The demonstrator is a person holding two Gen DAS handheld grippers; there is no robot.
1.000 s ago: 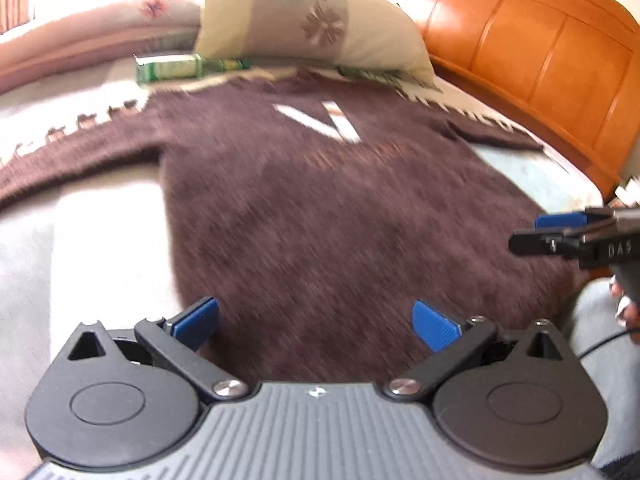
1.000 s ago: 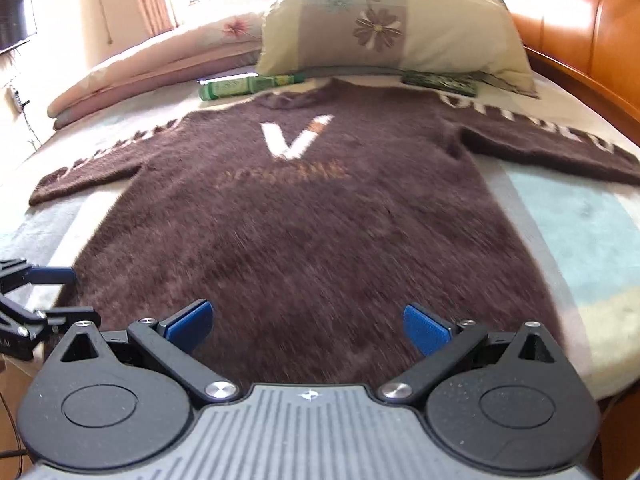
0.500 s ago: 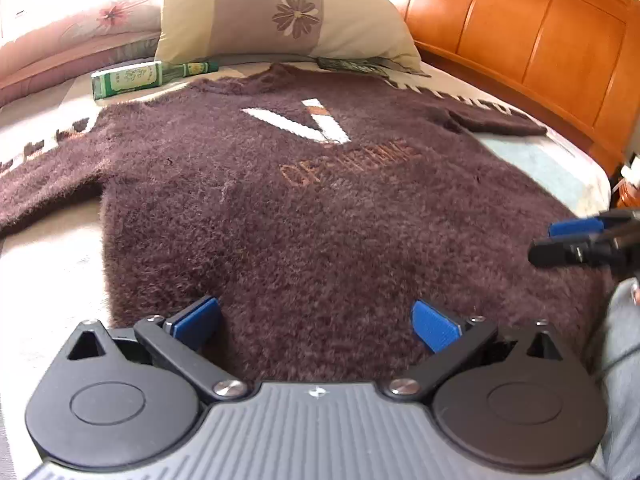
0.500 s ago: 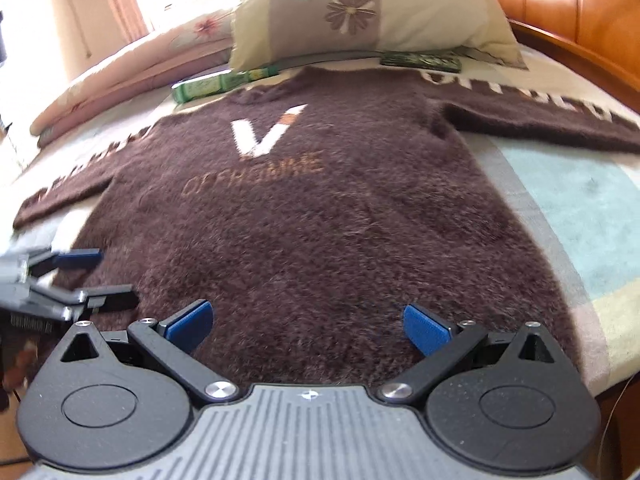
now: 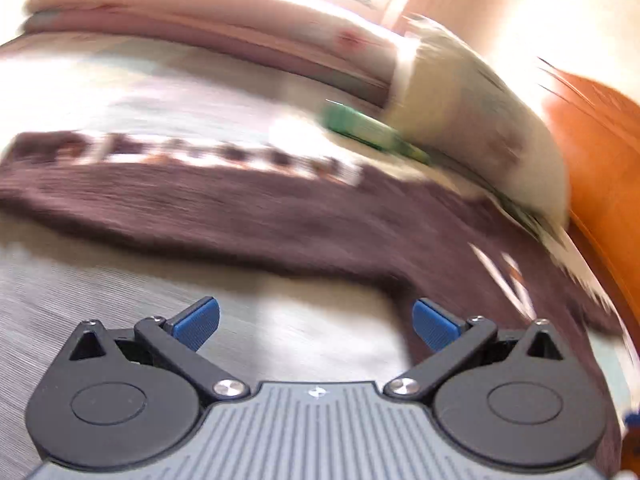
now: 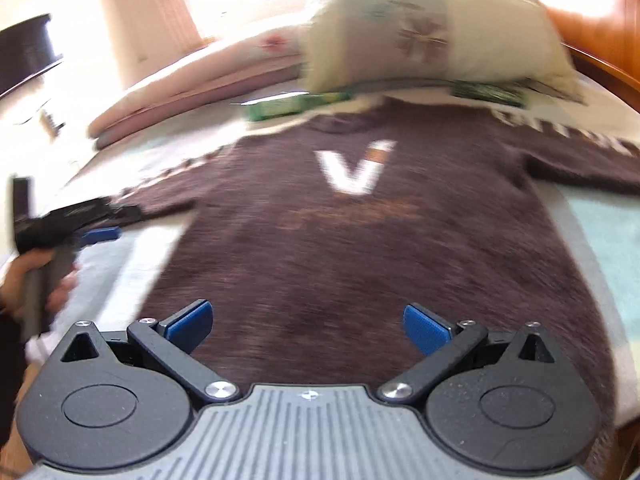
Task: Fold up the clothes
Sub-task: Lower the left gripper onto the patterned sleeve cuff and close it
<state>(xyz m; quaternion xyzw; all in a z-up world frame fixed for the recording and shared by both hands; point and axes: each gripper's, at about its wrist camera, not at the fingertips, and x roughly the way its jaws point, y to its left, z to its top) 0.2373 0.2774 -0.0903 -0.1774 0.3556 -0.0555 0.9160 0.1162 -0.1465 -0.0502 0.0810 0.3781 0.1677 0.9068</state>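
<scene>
A fuzzy dark brown sweater (image 6: 380,240) with a white V on its chest lies flat on the bed, both sleeves spread out. My right gripper (image 6: 306,326) hovers open over the sweater's hem, nothing between its blue pads. My left gripper (image 5: 316,322) is open too, over bare bedsheet just below the sweater's left sleeve (image 5: 180,208). In the right wrist view the left gripper (image 6: 80,224) shows at the left edge, held by a hand, near that sleeve. The left wrist view is motion-blurred.
A floral pillow (image 6: 432,36) lies past the sweater's collar, with a green bottle (image 6: 288,106) beside it. A folded pink quilt (image 6: 200,76) lies at the far left. An orange wooden headboard (image 5: 600,152) lines the right. The striped bedsheet (image 6: 600,240) shows beside the sweater.
My left gripper has swung left, off the sweater's body toward its left sleeve. The right gripper has drawn back a little and stays over the hem.
</scene>
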